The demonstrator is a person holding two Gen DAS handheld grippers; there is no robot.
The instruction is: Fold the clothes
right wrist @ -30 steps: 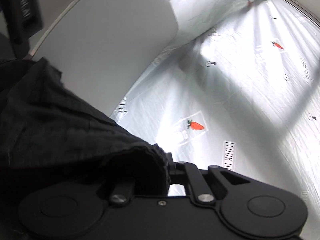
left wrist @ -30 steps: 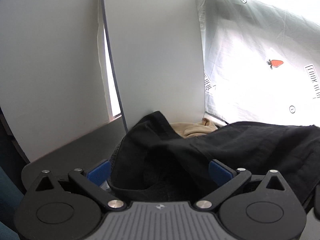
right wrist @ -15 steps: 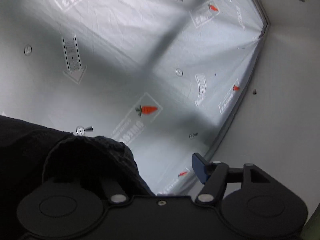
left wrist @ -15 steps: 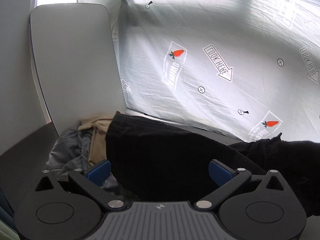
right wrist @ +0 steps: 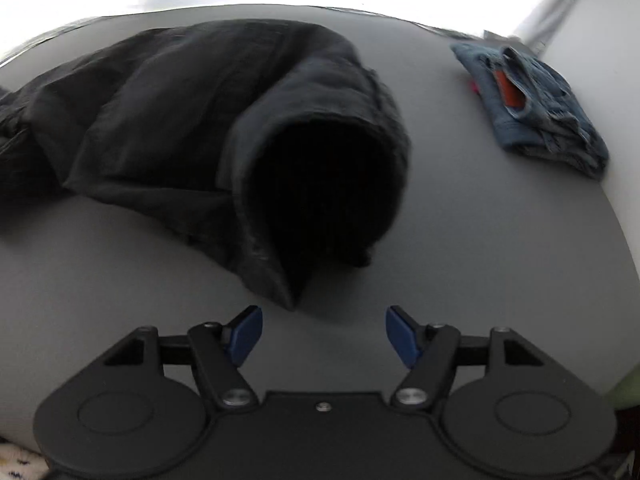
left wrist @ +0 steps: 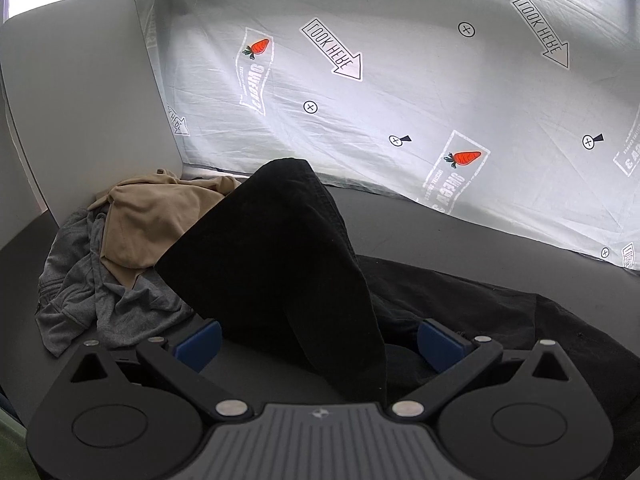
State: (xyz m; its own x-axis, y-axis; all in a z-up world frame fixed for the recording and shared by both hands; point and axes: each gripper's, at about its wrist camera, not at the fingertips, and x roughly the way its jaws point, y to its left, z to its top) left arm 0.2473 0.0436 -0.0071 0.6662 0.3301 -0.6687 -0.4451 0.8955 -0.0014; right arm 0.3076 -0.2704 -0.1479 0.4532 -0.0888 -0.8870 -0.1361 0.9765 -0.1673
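Left wrist view: left tongs (left wrist: 318, 340) gaping wide, black garment (left wrist: 276, 264) draping between the pads, unpinched.
Right tongs (right wrist: 324, 334): standing open, gripping nothing.
Black garment: lying on the grey surface (right wrist: 480, 240), beside tan and grey clothes (left wrist: 132, 240).
Folded jeans (right wrist: 532, 100): sitting well apart from the black garment.

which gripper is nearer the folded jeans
Right. The right gripper has the folded jeans ahead across bare table; the left gripper is at the black garment, jeans out of view.
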